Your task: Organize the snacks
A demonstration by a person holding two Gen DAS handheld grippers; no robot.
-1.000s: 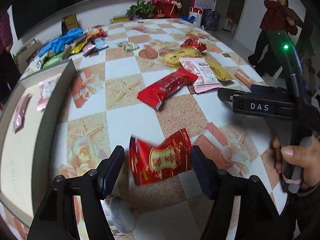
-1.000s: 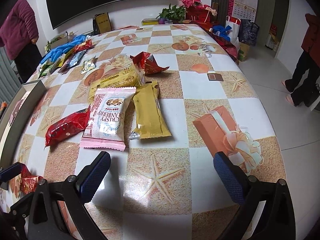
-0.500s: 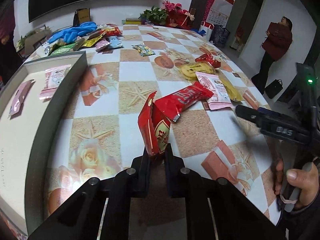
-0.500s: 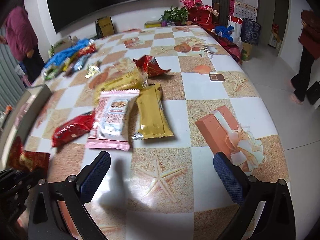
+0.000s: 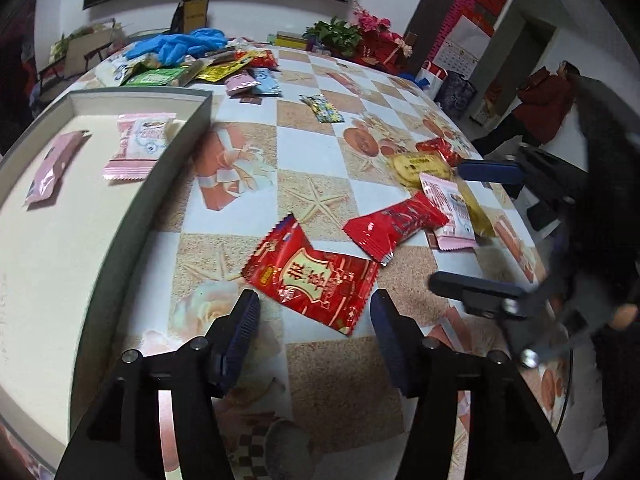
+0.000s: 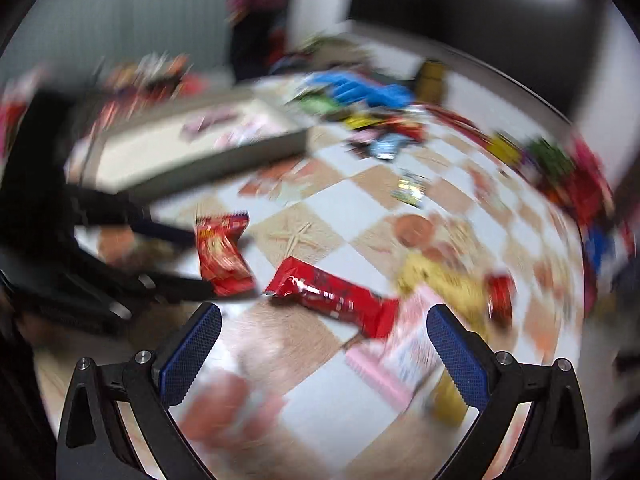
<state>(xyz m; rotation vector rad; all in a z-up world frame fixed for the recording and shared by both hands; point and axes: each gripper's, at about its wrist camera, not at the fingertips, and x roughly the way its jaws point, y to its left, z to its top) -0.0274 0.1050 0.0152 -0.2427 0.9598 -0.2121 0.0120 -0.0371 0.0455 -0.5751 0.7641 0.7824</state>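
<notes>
The red snack packet [image 5: 312, 276] is seen lying flat on the surface [image 5: 344, 376], just ahead of the left tool [image 5: 314, 320], whose jaws are opening with nothing gripped. A long red packet [image 5: 394, 224] lies just beyond it; the grey tray [image 5: 132, 220] stands alongside. The right tool [image 6: 324, 344] is held wide apart, empty; its view is blurred.

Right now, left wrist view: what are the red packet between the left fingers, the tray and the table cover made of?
Red packet: looks like glossy printed plastic film; crimped end seals, sheen.
Tray: grey rim, matte cream floor; probably coated board or plastic, cannot tell which.
Table cover: printed checks and starfish with a slight sheen, likely vinyl or oilcloth.
</notes>
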